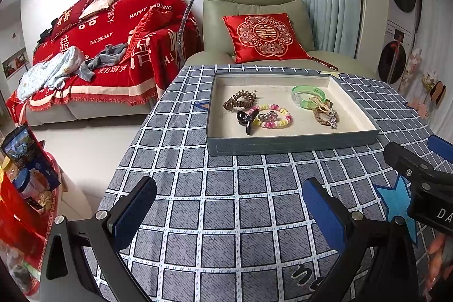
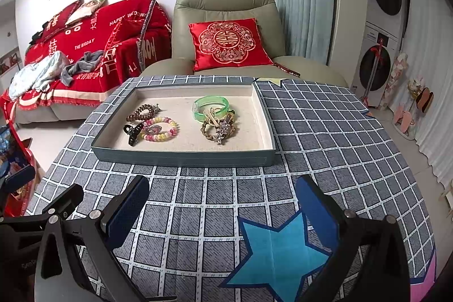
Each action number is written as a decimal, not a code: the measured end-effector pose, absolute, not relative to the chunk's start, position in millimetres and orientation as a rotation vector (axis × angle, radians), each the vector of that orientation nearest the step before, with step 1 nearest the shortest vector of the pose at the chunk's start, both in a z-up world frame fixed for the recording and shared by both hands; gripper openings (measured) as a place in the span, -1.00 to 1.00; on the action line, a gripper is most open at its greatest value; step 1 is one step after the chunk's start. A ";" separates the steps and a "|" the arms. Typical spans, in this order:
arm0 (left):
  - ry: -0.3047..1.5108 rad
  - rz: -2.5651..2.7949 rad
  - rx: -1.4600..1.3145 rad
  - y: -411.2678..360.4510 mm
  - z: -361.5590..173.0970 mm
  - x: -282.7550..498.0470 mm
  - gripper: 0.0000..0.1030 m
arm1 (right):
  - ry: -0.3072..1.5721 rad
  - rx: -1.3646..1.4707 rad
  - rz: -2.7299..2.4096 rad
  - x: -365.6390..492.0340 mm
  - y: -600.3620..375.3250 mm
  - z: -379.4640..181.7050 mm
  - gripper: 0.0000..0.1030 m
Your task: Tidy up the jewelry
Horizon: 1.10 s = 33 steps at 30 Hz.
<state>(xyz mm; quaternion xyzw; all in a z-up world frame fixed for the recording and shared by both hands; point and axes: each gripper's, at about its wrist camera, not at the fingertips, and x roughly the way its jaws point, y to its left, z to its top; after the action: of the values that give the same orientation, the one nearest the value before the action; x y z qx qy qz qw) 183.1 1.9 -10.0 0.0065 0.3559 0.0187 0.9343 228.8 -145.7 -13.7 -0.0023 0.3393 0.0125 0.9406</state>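
Note:
A grey tray (image 1: 288, 144) (image 2: 184, 158) with a beige lining sits on the checked tablecloth. In it lie a green bangle (image 1: 308, 96) (image 2: 211, 104), a brown coil hair tie (image 1: 239, 100) (image 2: 141, 113), a pink and yellow bead bracelet (image 1: 276, 116) (image 2: 160, 129), a black claw clip (image 1: 247, 119) (image 2: 133, 132) and a braided brown band with star charms (image 1: 325, 115) (image 2: 218, 129). My left gripper (image 1: 229, 205) is open and empty, short of the tray. My right gripper (image 2: 223, 205) is open and empty too; it also shows in the left wrist view (image 1: 419, 171).
A blue star (image 2: 277, 251) is printed on the cloth under my right gripper. A green armchair with a red cushion (image 1: 263, 37) stands behind the table. A red-covered sofa (image 1: 107, 47) is at the left. A red basket of snacks (image 1: 25, 188) stands left of the table.

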 end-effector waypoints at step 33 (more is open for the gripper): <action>0.733 0.043 0.008 3.2 -8.7 182.8 1.00 | 0.687 0.003 0.033 227.8 -148.6 -9.5 1.00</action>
<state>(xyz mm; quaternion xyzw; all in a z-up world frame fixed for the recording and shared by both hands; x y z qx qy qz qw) 182.8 3.2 -8.7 0.0038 0.3581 0.0209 0.9334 227.8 -148.6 -9.5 0.0015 0.3366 0.0160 0.9415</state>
